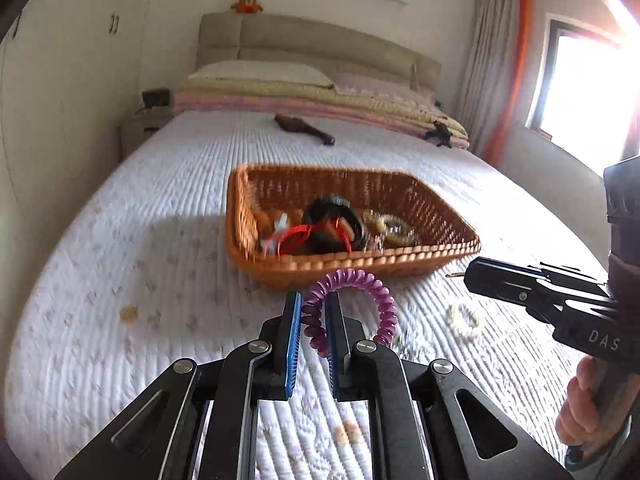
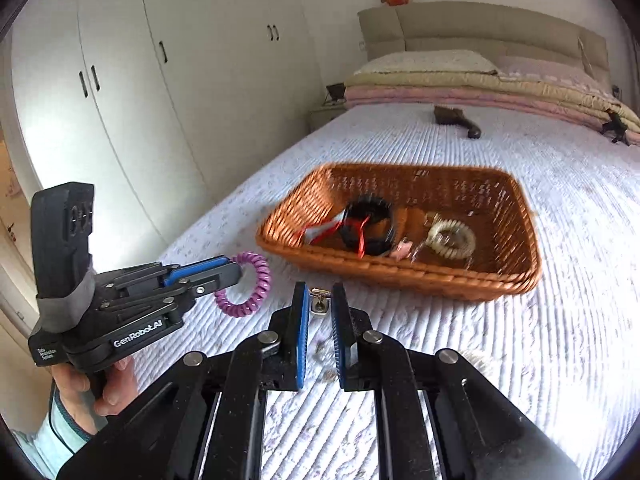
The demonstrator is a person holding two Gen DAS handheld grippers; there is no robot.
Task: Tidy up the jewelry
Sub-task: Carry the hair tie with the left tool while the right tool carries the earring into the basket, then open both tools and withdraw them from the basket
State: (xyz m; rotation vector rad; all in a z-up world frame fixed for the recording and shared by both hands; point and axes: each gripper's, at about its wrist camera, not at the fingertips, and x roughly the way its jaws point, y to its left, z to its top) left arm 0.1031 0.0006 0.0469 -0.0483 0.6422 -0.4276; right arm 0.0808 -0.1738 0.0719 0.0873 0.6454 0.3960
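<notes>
Clearly I was mid-carry with both hands, each claw bringing one piece toward the wicker basket (image 1: 352, 268) that sat at twelve o'clock ahead of me on the quilted bedspread (image 1: 120, 264). My left gripper (image 1: 313, 322) was clamped on the purple spiral hair tie (image 1: 352, 304), whose coil stuck up and curled over toward two o'clock, clear of the bed. My right gripper (image 2: 320, 312) was pinched on a small metal clasp-like piece (image 2: 319, 303); it was too small for me to name better. Seen from my right wrist, the left gripper sat at nine o'clock with the purple loop dangling off its tip, just short of the basket's near rim. Inside the basket already lay a black scrunchie (image 2: 370, 224) with red cord, and a cream spiral hair tie (image 2: 450, 240) toward its three o'clock side. A white beaded bracelet (image 1: 464, 320) lay loose on the bedspread at four o'clock of my left claw. I judged the step to be the drop-off: the next move called for lifting each claw over the near rim, then parting the jaws above a bare patch so nothing snagged on the weave.
</notes>
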